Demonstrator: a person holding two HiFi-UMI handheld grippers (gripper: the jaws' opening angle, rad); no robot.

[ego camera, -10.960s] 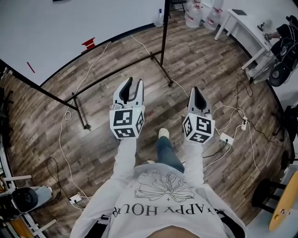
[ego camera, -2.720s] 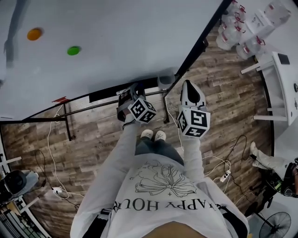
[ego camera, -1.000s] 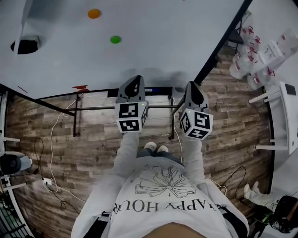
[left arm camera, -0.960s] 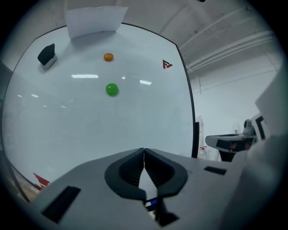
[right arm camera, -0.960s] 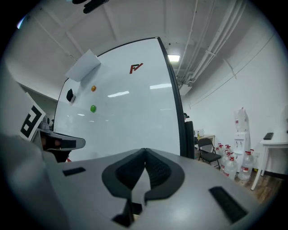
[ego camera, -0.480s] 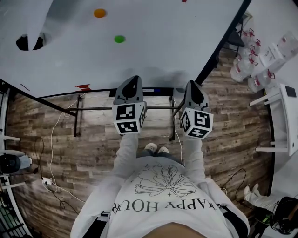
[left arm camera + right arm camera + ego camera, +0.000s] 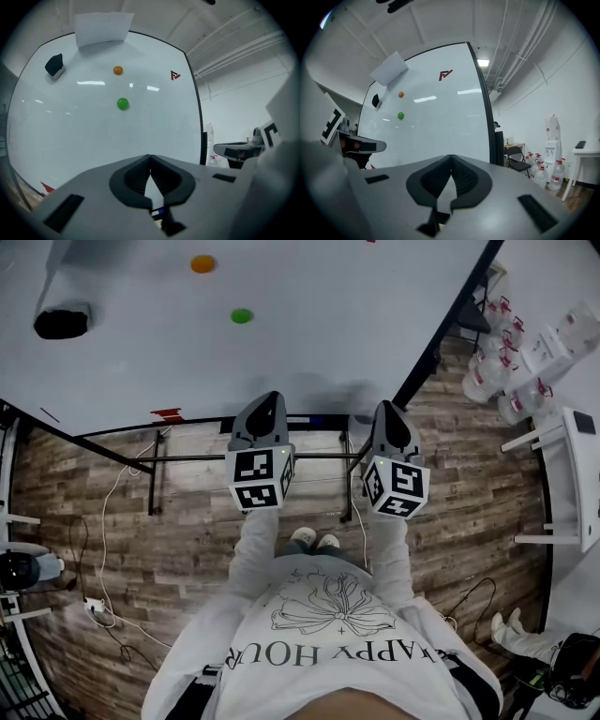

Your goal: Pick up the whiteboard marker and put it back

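Grey left gripper (image 7: 150,158) and right gripper (image 7: 451,158) — jaws clenched tip-to-tip, empty, facing whiteboard (image 7: 93,136).

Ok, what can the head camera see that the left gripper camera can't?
Only the head view shows the shoes, shirt and floor cables. Only the left gripper view shows the ceiling, and that the left gripper has its jaws shut, empty. Both show the whiteboard, green dot, orange dot and black eraser.
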